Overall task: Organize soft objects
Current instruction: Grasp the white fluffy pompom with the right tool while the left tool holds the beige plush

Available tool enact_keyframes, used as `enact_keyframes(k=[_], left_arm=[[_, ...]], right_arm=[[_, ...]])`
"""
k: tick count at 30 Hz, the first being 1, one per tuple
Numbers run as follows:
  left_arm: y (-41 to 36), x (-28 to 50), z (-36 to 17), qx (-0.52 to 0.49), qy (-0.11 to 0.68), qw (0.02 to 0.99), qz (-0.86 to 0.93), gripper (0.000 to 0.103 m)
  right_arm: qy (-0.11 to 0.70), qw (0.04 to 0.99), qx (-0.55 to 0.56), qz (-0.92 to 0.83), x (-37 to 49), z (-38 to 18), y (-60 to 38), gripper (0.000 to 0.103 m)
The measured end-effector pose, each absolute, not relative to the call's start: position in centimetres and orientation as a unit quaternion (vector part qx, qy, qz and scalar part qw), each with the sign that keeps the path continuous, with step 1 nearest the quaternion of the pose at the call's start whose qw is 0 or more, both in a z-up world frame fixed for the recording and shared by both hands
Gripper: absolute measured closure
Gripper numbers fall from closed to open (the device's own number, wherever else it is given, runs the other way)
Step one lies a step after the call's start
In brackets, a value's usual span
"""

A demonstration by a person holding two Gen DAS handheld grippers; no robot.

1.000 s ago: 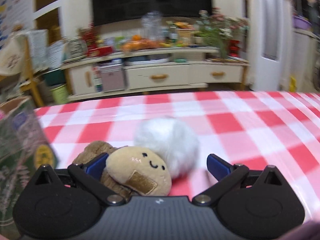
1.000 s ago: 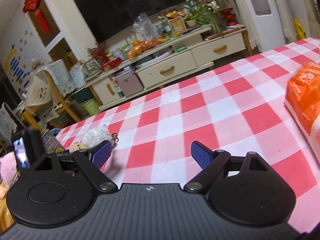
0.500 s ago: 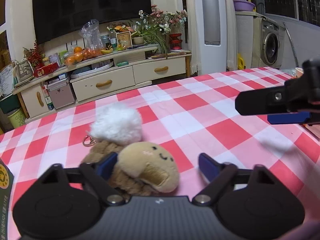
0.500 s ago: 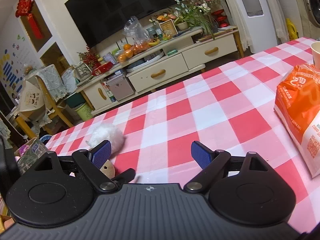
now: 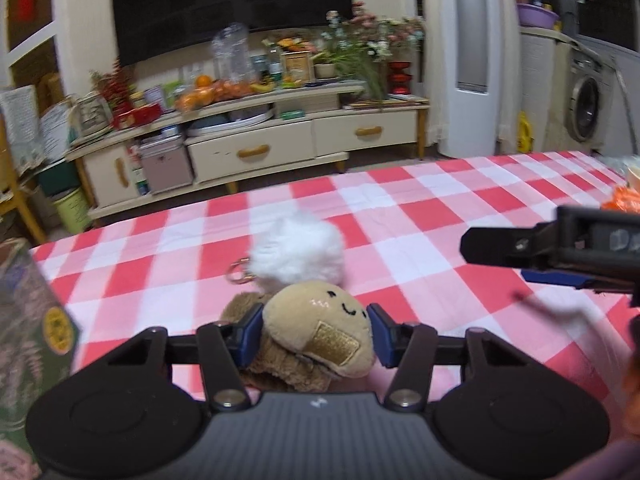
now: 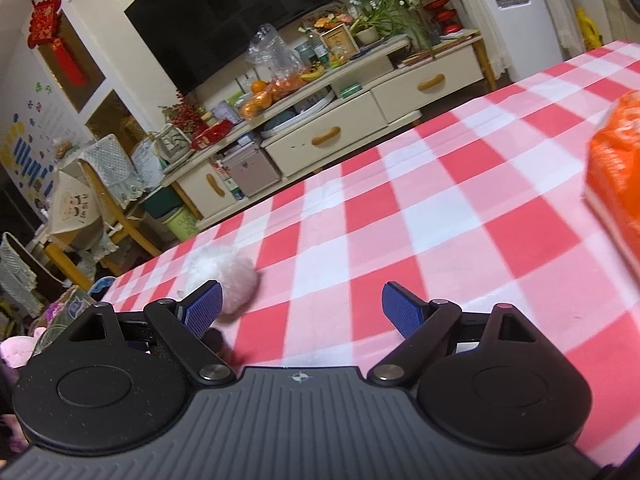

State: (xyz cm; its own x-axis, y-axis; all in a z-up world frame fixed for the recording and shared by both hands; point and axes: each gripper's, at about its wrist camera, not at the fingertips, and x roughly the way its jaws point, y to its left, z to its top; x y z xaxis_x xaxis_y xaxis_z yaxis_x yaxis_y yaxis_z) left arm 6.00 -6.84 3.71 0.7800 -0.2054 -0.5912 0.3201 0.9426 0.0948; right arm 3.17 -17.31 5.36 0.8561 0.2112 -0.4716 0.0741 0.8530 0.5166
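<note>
A tan plush toy point(image 5: 320, 316) with a smiling face lies on the red-and-white checked tablecloth point(image 5: 440, 208), on top of a brown plush point(image 5: 240, 308). My left gripper point(image 5: 316, 336) is closing, and its blue pads point(image 5: 252, 334) press on both sides of the tan toy. Just behind it sits a white fluffy pompom point(image 5: 298, 248) with a metal key ring point(image 5: 238, 274). My right gripper point(image 6: 302, 306) is open with nothing between its fingers. The pompom point(image 6: 232, 276) lies just beyond its left finger. From the side, the right gripper point(image 5: 496, 260) reaches in at the right of the left wrist view.
An orange plastic package point(image 6: 616, 184) lies on the table at the right. A green printed box point(image 5: 28, 320) stands at the left edge. Beyond the table's far edge are a cluttered TV cabinet point(image 5: 256, 148) and a chair point(image 6: 108, 200).
The left jaws have come in from wide open onto the tan plush toy. The right gripper has come into the left wrist view from the right, closer to the pompom.
</note>
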Motion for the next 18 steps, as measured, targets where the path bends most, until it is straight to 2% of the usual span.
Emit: enact_keyframes(k=[7,18], left_arm=[[-3.8,2.7,5.2,0.098,0.319,0.937,-0.1,0.05],[-0.7,1.0,5.2,0.047,0.333,0.937,-0.096,0.05]], right_arm=[[0.285,0.92,0.262,0.068,5.8,4.7,-15.8,0.0],[0.301,0.936,0.141,0.119,10.3,3.8,-10.5,0.0]])
